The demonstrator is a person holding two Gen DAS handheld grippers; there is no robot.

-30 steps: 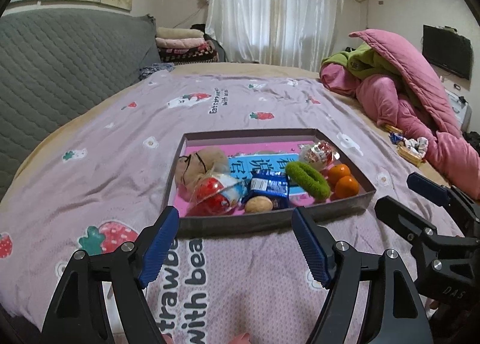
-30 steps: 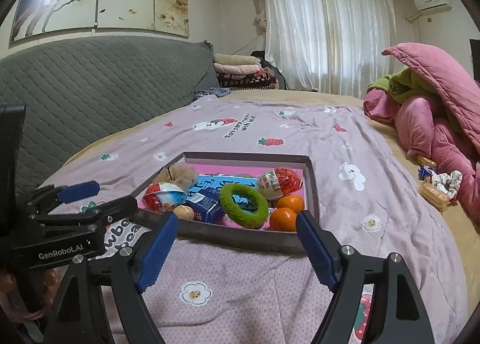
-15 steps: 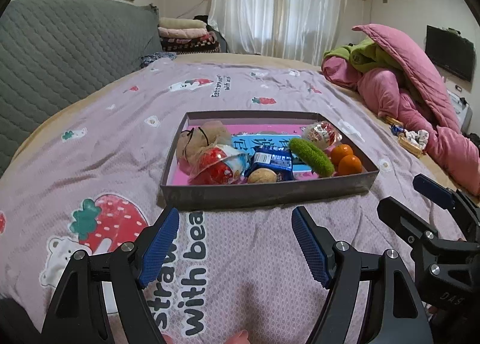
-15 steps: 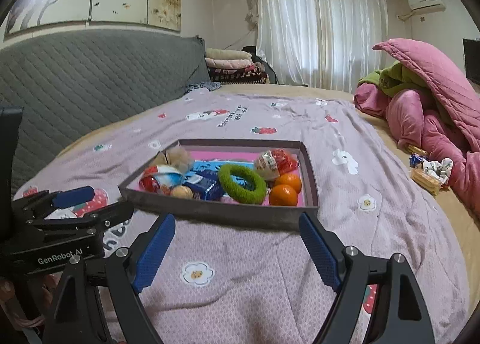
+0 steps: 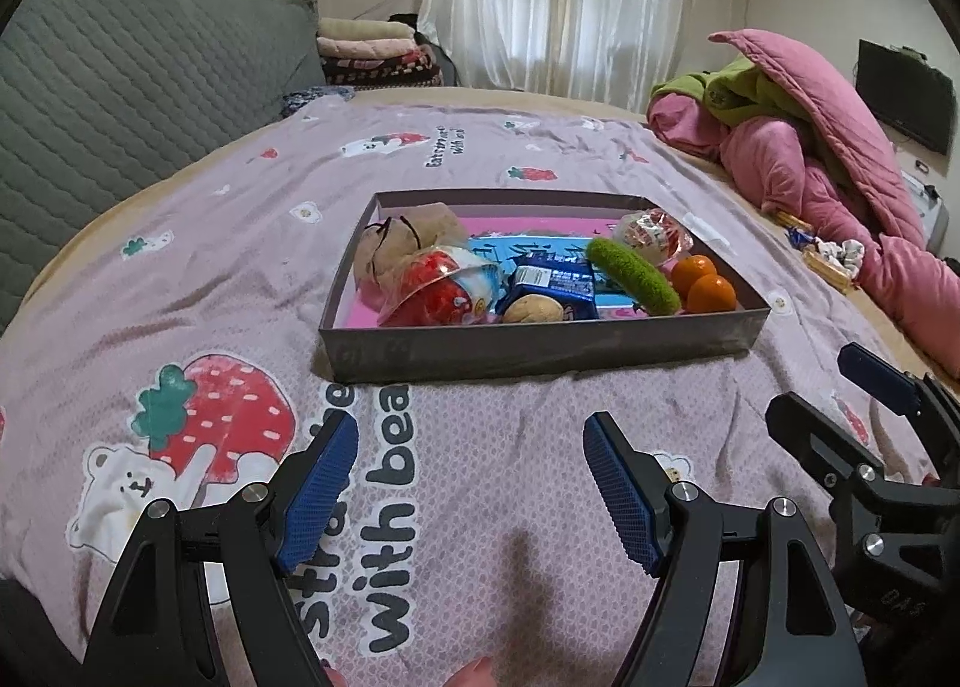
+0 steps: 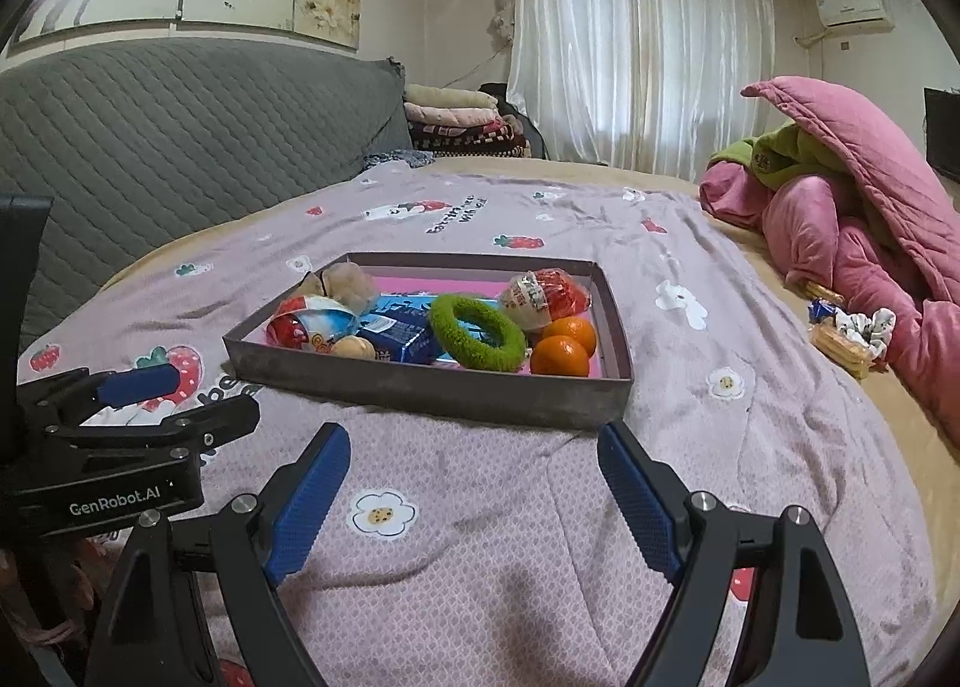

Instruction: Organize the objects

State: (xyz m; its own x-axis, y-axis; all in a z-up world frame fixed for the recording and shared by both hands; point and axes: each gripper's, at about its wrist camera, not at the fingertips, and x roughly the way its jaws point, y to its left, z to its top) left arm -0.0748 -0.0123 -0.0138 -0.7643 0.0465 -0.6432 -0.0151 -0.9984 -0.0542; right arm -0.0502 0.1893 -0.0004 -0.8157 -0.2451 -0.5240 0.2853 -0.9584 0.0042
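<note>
I am holding my left gripper over the bed, and its two blue pads are standing wide apart with nothing between them. My right gripper is doing the same: its jaws are spread wide and only the blanket is showing in the gap. Both grippers are pointing down a little at the pink bedspread with its strawberries, little bears and big dark letters. In the left view I am seeing my right gripper off at the right edge, and in the right view I am seeing my left gripper at the left edge, so the two are sitting side by side. Just past the fingertips, a flat grey box is lying on the bedspread, apart from both grippers. Inside the box, a green fuzzy ring is leaning near the middle. Two small oranges are touching each other in the near right corner of the box. A red and white snack bag is lying just behind the oranges. A blue packet is sitting beside the ring, and a walnut is resting in front of it. Another red and white bag is lying on the left side, with a tan plush toy behind it. Far off to the right, a pink quilt is piled up with a green one, and a few wrapped snacks are lying beside it on the bed.
</note>
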